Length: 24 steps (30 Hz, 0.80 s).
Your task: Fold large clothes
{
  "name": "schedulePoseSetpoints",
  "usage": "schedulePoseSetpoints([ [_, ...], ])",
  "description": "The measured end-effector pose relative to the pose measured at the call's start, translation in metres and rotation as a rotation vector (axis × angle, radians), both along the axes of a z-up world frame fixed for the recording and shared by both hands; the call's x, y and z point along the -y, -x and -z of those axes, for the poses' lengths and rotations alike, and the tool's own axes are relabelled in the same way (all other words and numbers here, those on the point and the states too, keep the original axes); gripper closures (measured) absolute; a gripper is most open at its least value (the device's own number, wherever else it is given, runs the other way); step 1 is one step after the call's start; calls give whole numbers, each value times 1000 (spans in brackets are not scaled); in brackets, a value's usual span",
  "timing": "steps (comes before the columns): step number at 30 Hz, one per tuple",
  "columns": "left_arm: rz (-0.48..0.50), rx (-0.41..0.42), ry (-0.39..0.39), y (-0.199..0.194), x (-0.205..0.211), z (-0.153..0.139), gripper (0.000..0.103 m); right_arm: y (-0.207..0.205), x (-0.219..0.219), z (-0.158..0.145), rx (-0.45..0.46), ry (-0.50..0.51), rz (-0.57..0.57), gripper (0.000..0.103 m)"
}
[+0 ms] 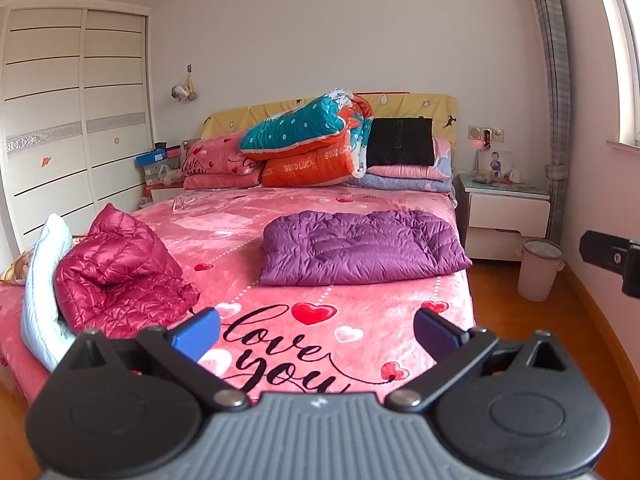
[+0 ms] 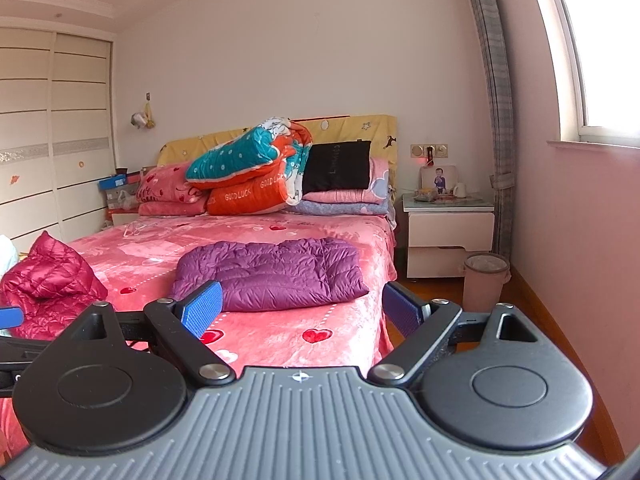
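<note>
A purple quilted down jacket (image 1: 362, 246) (image 2: 272, 274) lies folded flat on the right half of the pink bed (image 1: 280, 344) (image 2: 280, 332). A crimson quilted jacket (image 1: 118, 272) (image 2: 48, 288) sits crumpled at the bed's left edge, beside a pale blue-white garment (image 1: 42, 280). My left gripper (image 1: 316, 332) hangs open above the foot of the bed, empty, well short of both jackets. My right gripper (image 2: 302, 306) is open and empty too, in front of the purple jacket's near edge. Part of the right gripper's body shows at the left wrist view's right edge.
Stacked quilts and pillows (image 1: 316, 144) (image 2: 256, 172) fill the head of the bed. A white nightstand (image 1: 506, 212) (image 2: 450, 236) and a pink bin (image 1: 540, 270) (image 2: 484, 284) stand on the wood floor to the right. A white wardrobe (image 1: 76, 120) lines the left wall.
</note>
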<state>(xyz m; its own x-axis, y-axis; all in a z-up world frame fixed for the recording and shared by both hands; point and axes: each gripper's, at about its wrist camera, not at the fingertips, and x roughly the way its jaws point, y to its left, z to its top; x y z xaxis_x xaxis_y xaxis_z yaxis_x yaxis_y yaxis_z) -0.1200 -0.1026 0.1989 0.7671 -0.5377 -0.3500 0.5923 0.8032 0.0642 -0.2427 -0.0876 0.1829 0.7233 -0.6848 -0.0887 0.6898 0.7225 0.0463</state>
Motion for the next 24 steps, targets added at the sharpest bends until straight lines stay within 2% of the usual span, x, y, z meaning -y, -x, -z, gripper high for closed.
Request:
schedulePoseSetpoints([
  [24,-2,-50,-15,-10,7,16,1,-3,20,10,-32,-31,-8,0],
])
